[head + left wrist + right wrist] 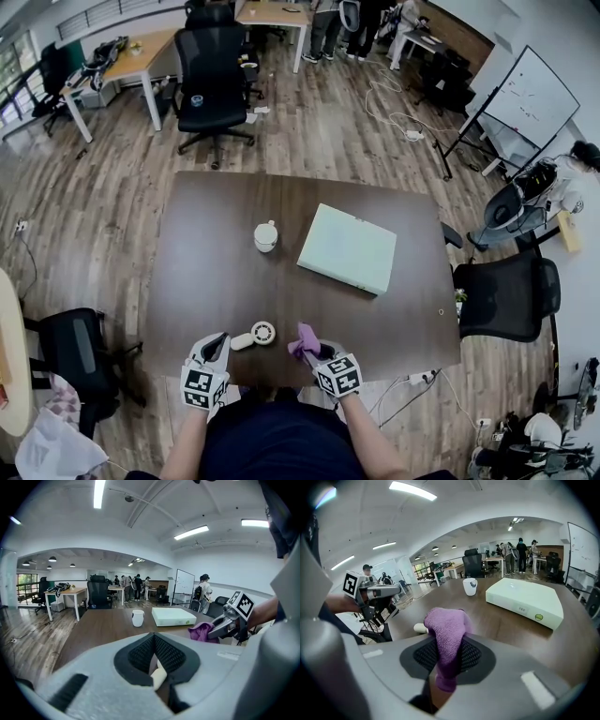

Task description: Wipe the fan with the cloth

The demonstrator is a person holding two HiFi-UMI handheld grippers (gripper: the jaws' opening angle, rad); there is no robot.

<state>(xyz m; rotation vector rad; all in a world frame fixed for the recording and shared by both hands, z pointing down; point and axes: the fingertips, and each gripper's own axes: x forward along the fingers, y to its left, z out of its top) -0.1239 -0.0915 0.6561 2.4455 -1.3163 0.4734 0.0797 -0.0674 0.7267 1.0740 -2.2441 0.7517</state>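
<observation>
Left gripper (217,343): clenched shut, hovering low over the near edge of the dark brown wooden table (211,281). A pale sliver shows in the slit at its tips; whether it is pinched cannot be told.
Right gripper (319,352): clamped on the purple terry cloth (306,339), which bunches up above its tips, clear of the table top.
Small white hand fan (255,335): lies flat close to the near table edge, between the two grippers. Its handle end is just beside the left gripper's tips and its round head is near the cloth, apart from it.
White cup (266,235): upright mid-table, well apart from the fan.
Pale green flat box (348,249): right of the cup, set askew, its right corner near the table's right edge.
Open room on table: a bare band runs between the fan and the cup and box; the left half of the top is bare.
Table surrounds: one black office chair (506,296) close at the right edge, and another black chair (213,75) beyond the far edge with floor between.
</observation>
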